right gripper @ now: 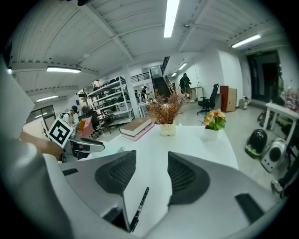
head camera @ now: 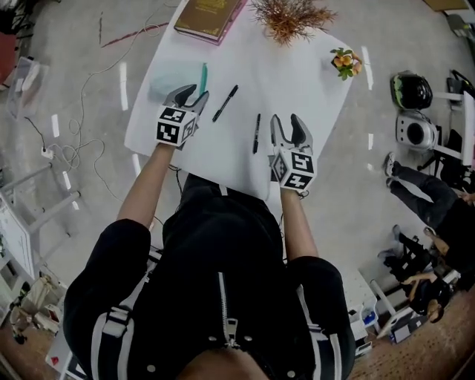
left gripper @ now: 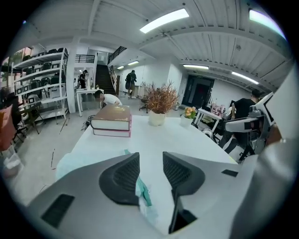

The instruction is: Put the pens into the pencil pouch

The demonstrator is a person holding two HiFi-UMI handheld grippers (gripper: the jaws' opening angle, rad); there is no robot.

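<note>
Holding the right claw (head camera: 286, 120) wide at about 5 o'clock on the desk (head camera: 304, 85), gripping nothing. Noting the near pen (head camera: 257, 133) flat on the desk just beside it at its 9 o'clock, showing low in the gap in the right gripper view, untouched by either pad. Judging that pen light, stiff, smooth and ready to roll. Favouring a hold across the middle of the barrel, jaws square to its length, closing gently so as not to flick it away.

Holding the left claw (head camera: 193, 94) partly apart at about 9 o'clock, also empty, tips over the near edge of the pouch (head camera: 165, 83). Noting the second pen (head camera: 225, 102) lying slanted between the two claws, toward 12 o'clock of the near pen.

Finding the pouch pale and flat at 10 o'clock on the desk, with a teal strip (head camera: 203, 78) along its 3 o'clock edge; not telling whether zip or pen. Expecting soft, limp cloth, likely to sag and slide. Favouring a pinch on one lip of the mouth while feeding pens in endwise.

Passing over, farther out, a book (head camera: 209, 16) at 12 o'clock, a dried plant (head camera: 291, 18) at 1 and flowers (head camera: 345, 61) at 2.
</note>
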